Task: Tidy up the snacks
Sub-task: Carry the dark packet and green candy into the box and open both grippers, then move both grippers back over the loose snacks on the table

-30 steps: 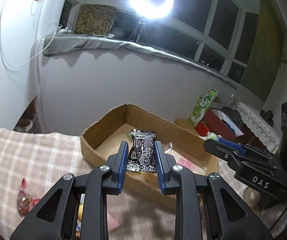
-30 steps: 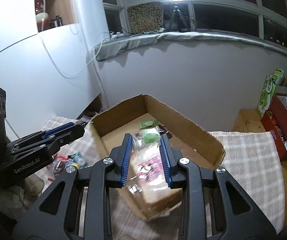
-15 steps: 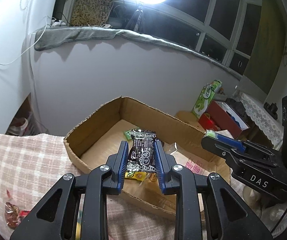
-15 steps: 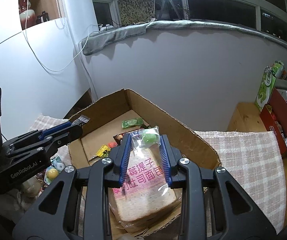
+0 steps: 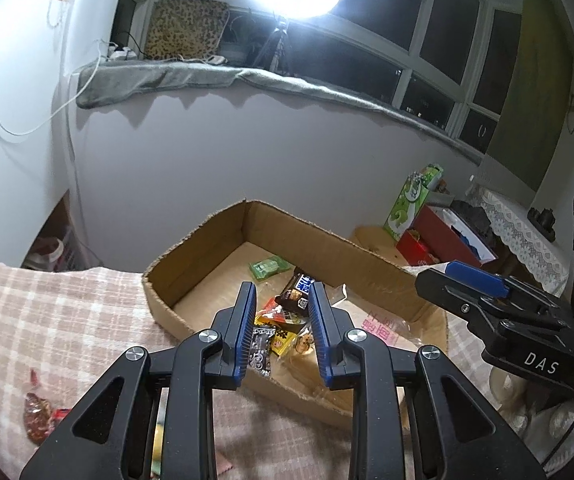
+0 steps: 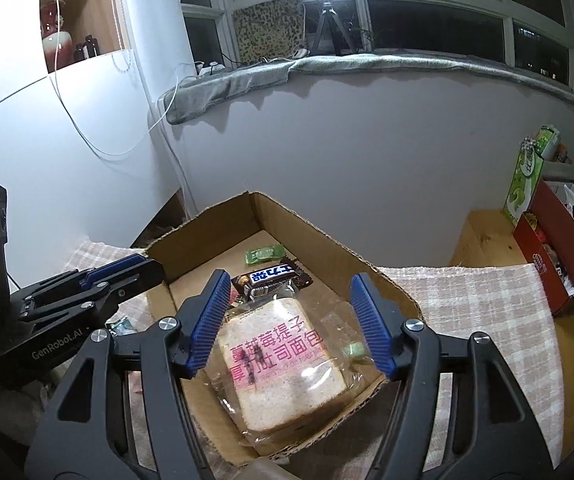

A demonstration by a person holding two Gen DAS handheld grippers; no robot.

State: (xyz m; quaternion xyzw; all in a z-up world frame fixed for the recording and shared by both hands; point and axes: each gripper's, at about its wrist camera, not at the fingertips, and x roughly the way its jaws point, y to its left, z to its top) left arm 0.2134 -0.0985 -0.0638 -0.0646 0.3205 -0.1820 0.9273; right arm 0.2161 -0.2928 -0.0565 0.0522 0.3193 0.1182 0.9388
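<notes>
Nearest on the left side, a few wrapped snacks [image 5: 41,420] are seen loose on the checked cloth [image 5: 67,320], outside the box, so sorting is judged unfinished.

The left gripper [image 5: 281,330] is held over the near rim of the cardboard box [image 5: 223,236]. A black-and-white printed packet [image 5: 260,350] lies against its left pad; whether it is pinched or already released cannot be told, as the fingers are only narrowly apart.

The right gripper [image 6: 289,326] is opening, its fingers well apart and clear of the bagged toast loaf [image 6: 287,360], which is lying in the box's near corner.

Further in, a dark chocolate bar [image 6: 273,278] and a green packet [image 6: 265,255] are already stowed on the box floor.
</notes>
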